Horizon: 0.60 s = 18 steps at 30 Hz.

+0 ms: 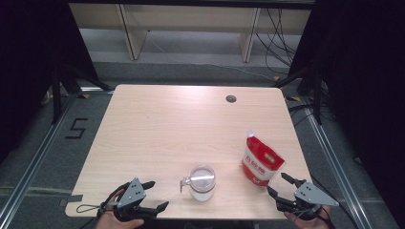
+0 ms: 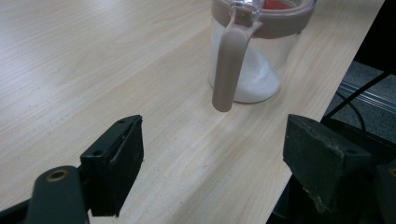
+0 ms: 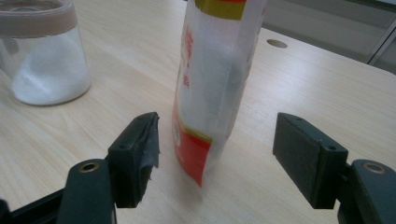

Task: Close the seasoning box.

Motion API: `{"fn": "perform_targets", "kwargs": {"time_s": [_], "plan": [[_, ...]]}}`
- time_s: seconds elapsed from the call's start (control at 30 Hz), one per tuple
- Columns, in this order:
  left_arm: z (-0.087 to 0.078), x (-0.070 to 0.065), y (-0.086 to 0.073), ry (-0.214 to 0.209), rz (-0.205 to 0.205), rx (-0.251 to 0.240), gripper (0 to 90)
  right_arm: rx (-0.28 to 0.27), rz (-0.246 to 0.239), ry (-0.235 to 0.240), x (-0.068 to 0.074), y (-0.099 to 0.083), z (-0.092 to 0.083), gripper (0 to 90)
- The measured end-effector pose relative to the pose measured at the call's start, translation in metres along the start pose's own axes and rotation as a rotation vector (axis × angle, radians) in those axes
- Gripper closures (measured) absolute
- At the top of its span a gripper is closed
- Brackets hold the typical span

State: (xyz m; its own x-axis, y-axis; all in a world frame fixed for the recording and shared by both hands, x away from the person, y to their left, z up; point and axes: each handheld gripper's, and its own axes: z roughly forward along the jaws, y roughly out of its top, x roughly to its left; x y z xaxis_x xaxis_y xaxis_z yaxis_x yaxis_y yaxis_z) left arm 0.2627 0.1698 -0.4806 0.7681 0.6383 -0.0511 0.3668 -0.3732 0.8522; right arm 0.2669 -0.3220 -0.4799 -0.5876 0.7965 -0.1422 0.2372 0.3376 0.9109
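A: Two grippers sit at the near edge of the table (image 1: 157, 119) in the high view. The left gripper (image 1: 154, 195) is spread and empty, well left of the jar (image 1: 202, 182). The right gripper (image 1: 278, 184) gapes just short of the bag (image 1: 261, 161).

B: Left gripper view?

A: Jaws wide apart, nothing between them. The jar (image 2: 254, 60), holding white powder, stands ahead near the table edge, handle (image 2: 229, 65) facing the camera.

B: Right gripper view?

A: Jaws released. The bag (image 3: 212, 88) stands upright just beyond them, untouched; the jar (image 3: 42, 53) is at far left.
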Motion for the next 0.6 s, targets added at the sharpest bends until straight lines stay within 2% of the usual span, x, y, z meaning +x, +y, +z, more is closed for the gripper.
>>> {"fn": "perform_targets", "kwargs": {"time_s": [0.03,0.1,0.17,0.2,0.23,0.33,0.37,0.4,0.43,0.5,0.57,0.6], "plan": [[-0.0002,0.0000,-0.0003,0.000,0.000,-0.001,20.1,0.002,-0.002,0.000,-0.0002,0.0000,-0.0003,32.4],[-0.0023,0.0026,-0.0005,0.009,0.034,0.028,19.9,0.016,-0.005,0.003,-0.0002,-0.0002,-0.0007,32.2],[-0.0020,0.0012,-0.0012,0.009,0.016,0.016,19.9,0.011,0.003,0.007,0.0007,-0.0002,-0.0001,32.2],[-0.0019,0.0013,-0.0013,0.009,0.015,0.014,19.9,0.013,0.003,0.010,0.0008,-0.0001,0.0000,32.1],[-0.0018,0.0015,-0.0014,0.005,0.016,0.015,19.9,0.019,0.024,0.014,0.0022,-0.0001,0.0000,32.1],[-0.0017,0.0009,-0.0016,-0.001,0.013,0.014,19.9,0.025,0.043,0.001,0.0041,-0.0006,-0.0004,31.9],[-0.0017,0.0009,-0.0017,0.000,0.015,0.016,20.0,0.013,0.022,-0.001,0.0024,-0.0006,0.0004,31.9],[-0.0016,0.0009,-0.0018,-0.001,0.015,0.016,20.1,0.026,0.037,0.004,0.0037,-0.0005,-0.0004,31.9],[-0.0015,0.0009,-0.0019,-0.001,0.016,0.016,20.2,0.021,0.021,0.013,0.0027,-0.0002,0.0003,31.9],[-0.0016,0.0007,-0.0020,0.000,0.018,0.015,20.4,0.026,0.035,0.011,0.0040,0.0002,-0.0004,31.9],[-0.0021,0.0014,-0.0019,0.003,0.023,0.017,20.5,0.020,0.007,0.016,0.0021,0.0001,0.0003,31.7],[-0.0022,0.0018,-0.0019,0.003,0.028,0.017,20.4,0.020,0.014,0.013,0.0026,0.0004,0.0004,31.7]]}}
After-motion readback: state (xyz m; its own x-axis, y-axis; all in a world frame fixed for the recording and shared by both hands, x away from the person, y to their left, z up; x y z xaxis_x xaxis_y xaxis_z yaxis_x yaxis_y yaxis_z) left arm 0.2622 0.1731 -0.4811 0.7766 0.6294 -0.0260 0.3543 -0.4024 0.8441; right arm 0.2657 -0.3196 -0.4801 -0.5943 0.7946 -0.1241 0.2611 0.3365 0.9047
